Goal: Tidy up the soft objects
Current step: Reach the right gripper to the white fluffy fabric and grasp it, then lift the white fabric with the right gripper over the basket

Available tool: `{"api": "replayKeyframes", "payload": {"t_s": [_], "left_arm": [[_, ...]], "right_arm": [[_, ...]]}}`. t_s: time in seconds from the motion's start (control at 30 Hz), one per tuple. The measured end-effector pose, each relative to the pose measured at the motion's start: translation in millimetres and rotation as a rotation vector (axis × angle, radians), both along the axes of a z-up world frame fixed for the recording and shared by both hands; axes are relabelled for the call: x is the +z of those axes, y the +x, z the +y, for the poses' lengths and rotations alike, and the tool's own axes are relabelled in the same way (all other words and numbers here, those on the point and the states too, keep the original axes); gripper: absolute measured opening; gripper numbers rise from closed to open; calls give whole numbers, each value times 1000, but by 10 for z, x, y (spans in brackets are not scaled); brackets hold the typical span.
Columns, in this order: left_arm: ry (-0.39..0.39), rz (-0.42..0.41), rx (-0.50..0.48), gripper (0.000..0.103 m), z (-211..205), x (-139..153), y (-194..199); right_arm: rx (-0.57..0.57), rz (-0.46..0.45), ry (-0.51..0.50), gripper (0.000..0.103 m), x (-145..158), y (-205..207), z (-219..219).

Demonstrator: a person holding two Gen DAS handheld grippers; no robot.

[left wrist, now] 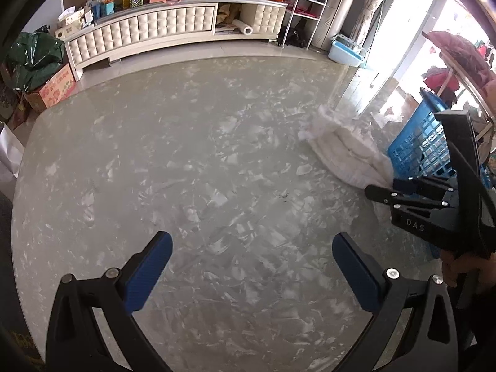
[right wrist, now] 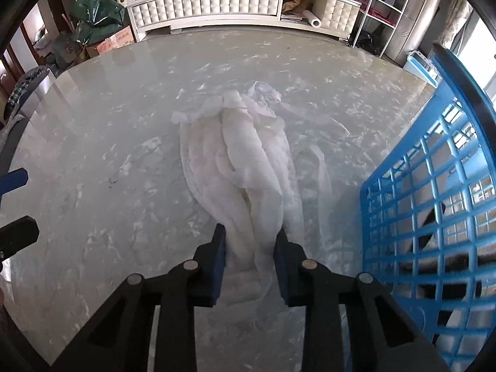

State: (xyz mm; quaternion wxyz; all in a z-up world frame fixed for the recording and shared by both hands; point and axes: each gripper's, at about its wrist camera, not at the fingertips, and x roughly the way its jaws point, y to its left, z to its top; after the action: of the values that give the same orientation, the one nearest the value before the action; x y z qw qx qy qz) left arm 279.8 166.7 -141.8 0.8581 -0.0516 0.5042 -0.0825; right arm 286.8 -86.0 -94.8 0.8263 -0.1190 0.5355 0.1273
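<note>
A white soft cloth bundle (right wrist: 235, 158) lies on the round marble table (right wrist: 108, 142), stretched away from me. My right gripper (right wrist: 249, 248) is shut on the near end of the white cloth, jaws pressed on both sides. In the left wrist view the same cloth (left wrist: 344, 148) lies at the right, with the right gripper (left wrist: 376, 190) at its end. My left gripper (left wrist: 251, 257) is open and empty, jaws wide apart above bare table. A blue plastic basket (right wrist: 434, 192) stands right of the cloth; it also shows in the left wrist view (left wrist: 415, 145).
The basket holds dark and light items behind its lattice. Beyond the table are a long white padded cabinet (left wrist: 173, 28), a green bag on cardboard boxes (left wrist: 37, 59), a white wire rack (left wrist: 307, 3) and a light blue bin (left wrist: 345, 49).
</note>
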Motion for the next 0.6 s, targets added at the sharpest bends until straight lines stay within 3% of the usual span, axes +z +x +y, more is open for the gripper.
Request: {"api": "replayKeyframes", "payload": {"t_s": [0.33, 0.6], "left_arm": [[-21, -28, 12, 103, -110, 287, -130], [-2, -97, -8, 103, -378, 755, -346]], "right_arm": [[49, -79, 57, 25, 557, -334, -4], [98, -157, 87, 25, 1098, -743, -113]]}}
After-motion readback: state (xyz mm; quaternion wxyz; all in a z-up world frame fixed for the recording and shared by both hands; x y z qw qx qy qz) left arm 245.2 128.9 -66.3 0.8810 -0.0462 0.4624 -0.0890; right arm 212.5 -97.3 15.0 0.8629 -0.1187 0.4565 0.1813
